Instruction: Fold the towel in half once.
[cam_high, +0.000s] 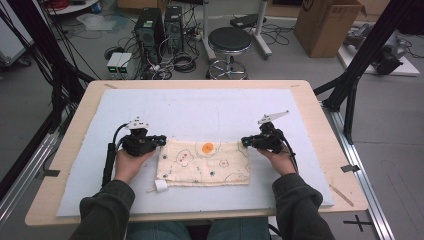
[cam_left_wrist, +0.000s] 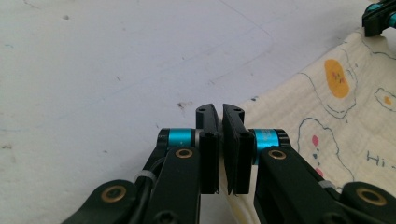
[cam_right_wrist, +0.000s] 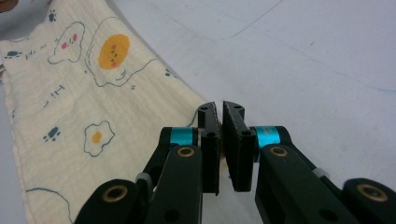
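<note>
High view. I hold the left claw (cam_high: 161, 140) at the far-left corner of the cloth (cam_high: 204, 163) and the right claw (cam_high: 245, 141) at its far-right corner. The cloth, cream with printed eggs, lies flat on the white mat (cam_high: 200, 110) of the table (cam_high: 320, 125), its long axis running left to right between my hands, each claw about equally near its own corner.

Left gripper view. The left claw (cam_left_wrist: 220, 109) is closed, jaws nearly touching; the cloth (cam_left_wrist: 345, 116) edge runs in beneath them, and whether a fold is pinched I cannot tell.

Right gripper view. The right claw (cam_right_wrist: 220, 108) is likewise closed, with the cloth (cam_right_wrist: 93, 102) corner meeting the jaws; a grip on it looks likely. I judge that the coming move turns on both far corners travelling together across the short axis.
</note>
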